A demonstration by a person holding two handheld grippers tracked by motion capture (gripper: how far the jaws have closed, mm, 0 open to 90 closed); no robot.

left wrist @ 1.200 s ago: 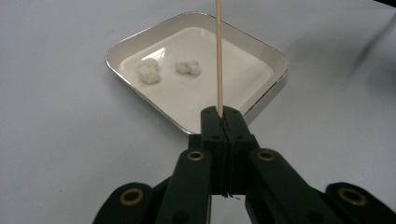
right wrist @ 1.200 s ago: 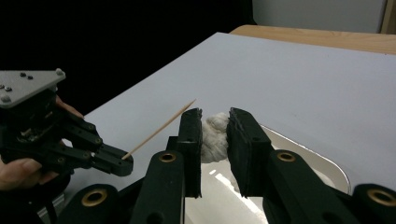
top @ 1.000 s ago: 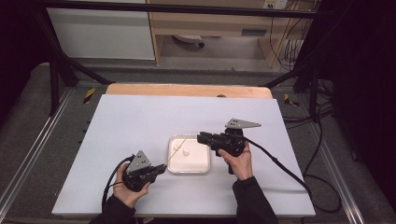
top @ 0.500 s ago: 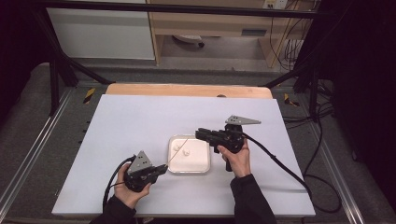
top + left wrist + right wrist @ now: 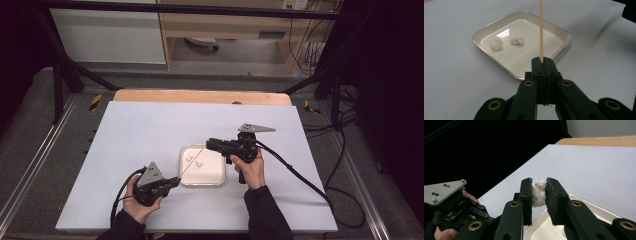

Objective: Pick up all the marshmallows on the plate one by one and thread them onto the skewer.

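A white square tray lies mid-table with two white fluffy lumps in it. My left gripper is shut on the base of a thin wooden skewer, which slants up over the tray. In the high view the left gripper sits at the tray's near left corner, the skewer pointing toward the right gripper. My right gripper is shut on a third white lump, held above the tray's far edge.
The tray's rim lies under the right jaws. The white table top stretches bare to the left and far side, with a wooden strip at its back edge. A cable trails right from the right gripper.
The right gripper with its lump has edged slightly toward the far side of the table. The left gripper and skewer have stayed where they were.
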